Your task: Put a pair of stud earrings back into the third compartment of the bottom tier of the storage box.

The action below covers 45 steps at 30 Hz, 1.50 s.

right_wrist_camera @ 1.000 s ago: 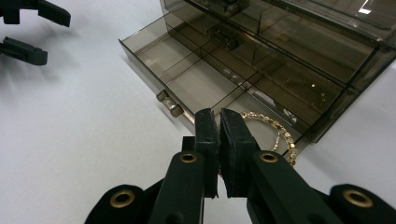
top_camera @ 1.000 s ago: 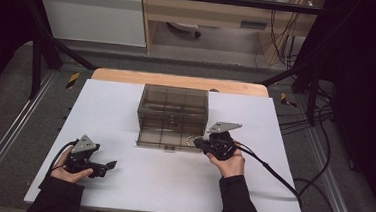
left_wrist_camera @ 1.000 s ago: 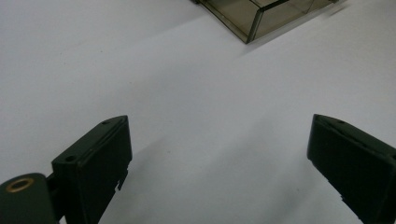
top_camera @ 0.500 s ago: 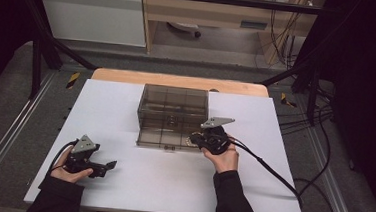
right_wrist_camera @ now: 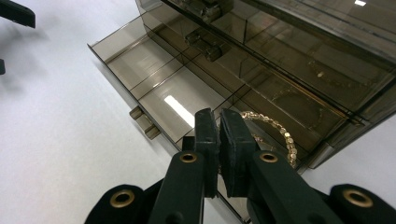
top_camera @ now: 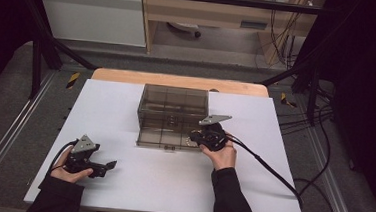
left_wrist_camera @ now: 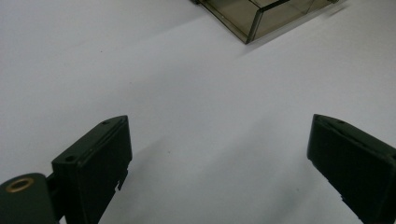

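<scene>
On the white table (top_camera: 160, 184) in the high view, a smoky transparent drawer box (top_camera: 173, 110) stands near the far middle, its bottom drawer (top_camera: 166, 139) pulled out toward the person. The right hand (top_camera: 221, 154) reaches forward from a dark sleeve, forearm angled up and slightly left, and carries the right gripper (top_camera: 194, 136) at the drawer's right end, with its grey plate tilted above and its cable trailing off to the right. The left hand (top_camera: 66, 170) rests low on the table near the left front corner, well apart from the box, with the left gripper (top_camera: 109, 166) lying level and pointing right.

Looking along the left gripper (left_wrist_camera: 219, 154) in its own view, the two black jaws stand wide apart over bare table with nothing between them; a corner of the drawer box (left_wrist_camera: 261, 18) shows far off at the top.

Seen from the right gripper view, the right gripper (right_wrist_camera: 219, 121) points steeply down into the open drawer (right_wrist_camera: 154, 79), jaws pressed narrow together. A gold bead bracelet (right_wrist_camera: 280, 133) curves out just to the right of the tips inside the drawer's end compartment, touching or nearly touching the jaw; whether a link is pinched between the pads I cannot tell. The drawer's small handle (right_wrist_camera: 142, 122) juts from its front.
</scene>
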Tool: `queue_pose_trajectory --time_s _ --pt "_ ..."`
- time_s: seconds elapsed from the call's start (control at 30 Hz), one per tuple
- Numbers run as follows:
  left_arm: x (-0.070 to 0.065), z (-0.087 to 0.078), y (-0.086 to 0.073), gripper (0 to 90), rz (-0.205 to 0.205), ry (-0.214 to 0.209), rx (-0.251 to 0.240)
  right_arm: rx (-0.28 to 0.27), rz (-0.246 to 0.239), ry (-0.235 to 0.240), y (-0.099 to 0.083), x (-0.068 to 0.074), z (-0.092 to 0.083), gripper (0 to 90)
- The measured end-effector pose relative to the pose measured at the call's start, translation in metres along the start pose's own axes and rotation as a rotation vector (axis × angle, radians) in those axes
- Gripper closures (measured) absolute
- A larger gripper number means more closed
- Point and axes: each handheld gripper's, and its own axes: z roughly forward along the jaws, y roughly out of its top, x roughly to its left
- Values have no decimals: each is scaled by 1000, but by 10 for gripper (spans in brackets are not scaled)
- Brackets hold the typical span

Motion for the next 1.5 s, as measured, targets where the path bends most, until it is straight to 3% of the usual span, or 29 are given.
queue_pose_trajectory --time_s 1.5 --pt "0 -1 0 64 2 0 -2 60 42 6 -14 -4 35 862"
